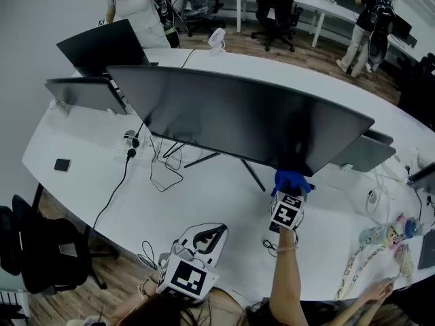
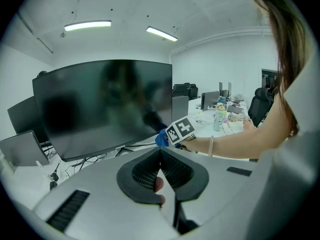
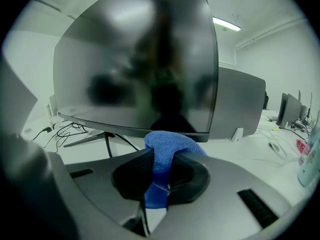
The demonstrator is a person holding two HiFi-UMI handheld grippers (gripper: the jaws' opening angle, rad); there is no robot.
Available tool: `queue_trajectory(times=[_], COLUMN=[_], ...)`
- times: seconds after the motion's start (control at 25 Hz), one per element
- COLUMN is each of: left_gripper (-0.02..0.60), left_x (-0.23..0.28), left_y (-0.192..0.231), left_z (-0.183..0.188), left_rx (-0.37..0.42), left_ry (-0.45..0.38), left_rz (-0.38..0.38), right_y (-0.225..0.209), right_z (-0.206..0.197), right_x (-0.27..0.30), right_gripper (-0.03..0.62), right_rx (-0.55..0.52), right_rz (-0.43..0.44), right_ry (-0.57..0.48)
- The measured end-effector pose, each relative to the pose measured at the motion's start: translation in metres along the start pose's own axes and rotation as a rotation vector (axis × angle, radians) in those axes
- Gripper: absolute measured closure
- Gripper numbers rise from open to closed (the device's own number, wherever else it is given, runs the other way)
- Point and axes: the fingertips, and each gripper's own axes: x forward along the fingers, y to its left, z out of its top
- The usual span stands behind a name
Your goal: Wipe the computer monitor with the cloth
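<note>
Your cloth [image 3: 172,143] shows bright blue against the monitor [image 3: 140,59], whose glossy screen is near-black inside a black frame. Your right gripper [image 3: 161,159] and left gripper [image 2: 161,156] are pale grey, their jaws lined with black ribbed pads [image 2: 142,176], and each carries a marker cube [image 1: 287,211] printed with black squares on white. The table [image 1: 204,199] beneath is plain white, crossed by thin black cables [image 1: 126,165], with brown wood-grain floor [image 1: 119,277] and a black chair [image 1: 41,246] at its near edge.
</note>
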Motion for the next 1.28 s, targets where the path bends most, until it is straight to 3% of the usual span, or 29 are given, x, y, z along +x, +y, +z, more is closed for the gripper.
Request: queue_trajectory(times=[1.28], left_gripper=[0.574], left_x=[-0.026], left_y=[0.057], left_z=[-0.022], left_rx=[-0.037], left_ry=[-0.051], left_rz=[-0.030], right_y=[0.057], right_z=[0.006], right_x=[0.002], right_gripper=[0.543], right_rx=[-0.032], right_rz=[-0.029], right_ry=[-0.002])
